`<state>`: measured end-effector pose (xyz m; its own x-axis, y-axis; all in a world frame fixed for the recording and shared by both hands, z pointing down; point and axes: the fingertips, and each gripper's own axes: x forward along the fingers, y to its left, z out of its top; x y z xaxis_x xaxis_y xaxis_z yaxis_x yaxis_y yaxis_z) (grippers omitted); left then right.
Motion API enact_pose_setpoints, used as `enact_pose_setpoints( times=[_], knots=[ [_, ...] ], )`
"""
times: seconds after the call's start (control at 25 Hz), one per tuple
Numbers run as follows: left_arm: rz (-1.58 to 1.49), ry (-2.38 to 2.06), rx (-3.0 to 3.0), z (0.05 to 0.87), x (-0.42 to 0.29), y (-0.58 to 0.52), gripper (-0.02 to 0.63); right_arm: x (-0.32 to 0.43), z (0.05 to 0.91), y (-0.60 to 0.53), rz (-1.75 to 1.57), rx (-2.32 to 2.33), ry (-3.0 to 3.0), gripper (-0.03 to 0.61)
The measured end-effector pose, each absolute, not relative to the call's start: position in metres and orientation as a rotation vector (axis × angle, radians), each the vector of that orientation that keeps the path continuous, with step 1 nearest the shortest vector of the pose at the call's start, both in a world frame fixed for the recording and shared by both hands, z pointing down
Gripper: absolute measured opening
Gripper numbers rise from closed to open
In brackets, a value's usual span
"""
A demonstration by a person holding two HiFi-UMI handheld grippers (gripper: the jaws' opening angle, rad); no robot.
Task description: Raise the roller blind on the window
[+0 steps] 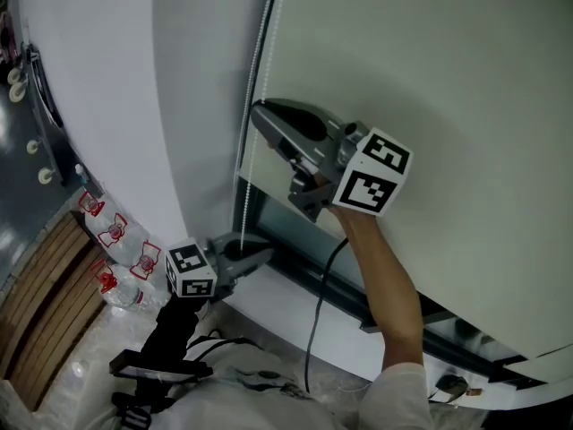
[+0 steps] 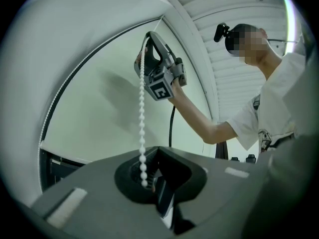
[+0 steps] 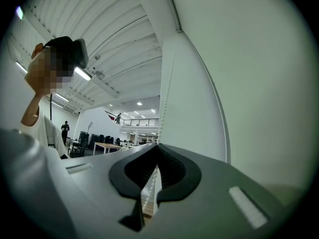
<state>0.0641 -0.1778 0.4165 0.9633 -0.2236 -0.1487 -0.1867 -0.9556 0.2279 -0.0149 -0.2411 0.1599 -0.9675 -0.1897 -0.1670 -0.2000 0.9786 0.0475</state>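
Note:
The pale roller blind [image 1: 430, 79] covers most of the window, and a strip of dark glass [image 1: 269, 220] shows under its lower edge. A white bead chain [image 1: 253, 70] hangs along the blind's left side. My right gripper [image 1: 258, 113] is raised against the chain and shut on it; in its own view the beads [image 3: 166, 78] rise from between the closed jaws [image 3: 158, 146]. Lower down, my left gripper [image 1: 267, 256] points at the window frame. In the left gripper view the chain [image 2: 142, 118] drops straight from the right gripper [image 2: 142, 59] into the left jaws [image 2: 158, 148], which are shut on it.
A white wall [image 1: 107, 106] stands left of the window. Several plastic water bottles with red caps [image 1: 115, 231] sit on the floor at lower left beside wooden slats [image 1: 36, 312]. A black cable [image 1: 318, 321] hangs from the right gripper. The window sill [image 1: 295, 325] runs below.

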Motion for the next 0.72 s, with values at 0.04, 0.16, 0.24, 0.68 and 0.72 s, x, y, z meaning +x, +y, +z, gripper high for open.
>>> enact_pose_setpoints(
  times=[0.04,0.16,0.24,0.68,0.72],
  knots=[
    [-0.255,-0.305,2.901,0.417,0.064,-0.177,-0.002,-0.015,0.167,-0.240,0.082,-0.294,2.967,0.005],
    [-0.255,-0.299,2.900,0.418,0.065,-0.176,-0.002,-0.014,0.187,-0.235,0.043,-0.294,2.972,0.005],
    [-0.253,-0.300,2.901,0.419,0.065,-0.177,-0.002,-0.014,0.200,-0.229,0.031,-0.292,2.982,0.005],
    [-0.254,-0.309,2.900,0.419,0.063,-0.178,-0.002,-0.012,0.268,-0.216,-0.100,-0.294,3.041,0.005],
    [-0.254,-0.310,2.899,0.419,0.063,-0.178,-0.002,-0.012,0.273,-0.215,-0.113,-0.291,3.045,0.005]
  ],
)
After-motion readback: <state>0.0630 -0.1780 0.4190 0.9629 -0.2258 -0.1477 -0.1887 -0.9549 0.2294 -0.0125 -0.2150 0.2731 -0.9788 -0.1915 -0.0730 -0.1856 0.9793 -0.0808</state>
